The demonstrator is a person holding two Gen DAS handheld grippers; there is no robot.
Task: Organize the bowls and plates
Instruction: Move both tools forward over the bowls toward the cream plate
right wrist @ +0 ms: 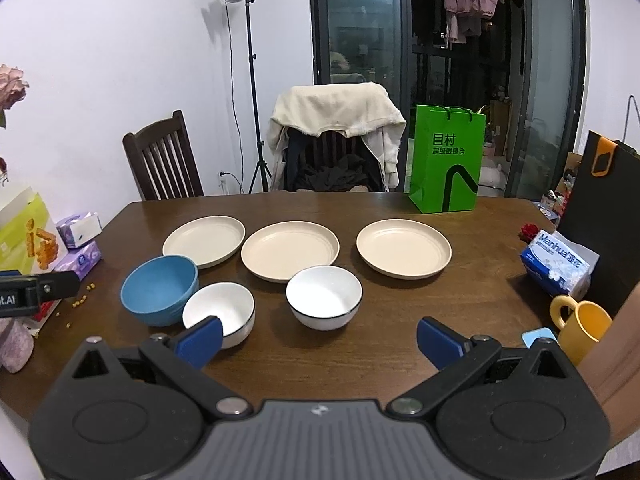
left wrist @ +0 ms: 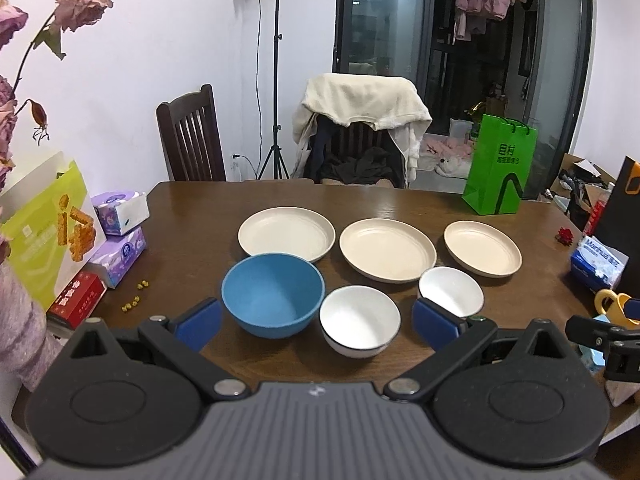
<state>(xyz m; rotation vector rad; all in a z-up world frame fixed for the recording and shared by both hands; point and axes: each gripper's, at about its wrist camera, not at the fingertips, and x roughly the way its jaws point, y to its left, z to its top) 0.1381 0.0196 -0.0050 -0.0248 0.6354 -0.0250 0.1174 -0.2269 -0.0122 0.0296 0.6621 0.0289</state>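
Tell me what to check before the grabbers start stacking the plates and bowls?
1. Left gripper open and holding nothing: ok.
2. Right gripper open and holding nothing: ok.
3. Three beige plates lie flat in a row, none stacked: ok.
4. Blue bowl and two white bowls upright and look empty: ok.
5. Blue bowl apart from the nearer white bowl: cannot tell, they look very close.
6. Yellow mug away from the plates: ok.
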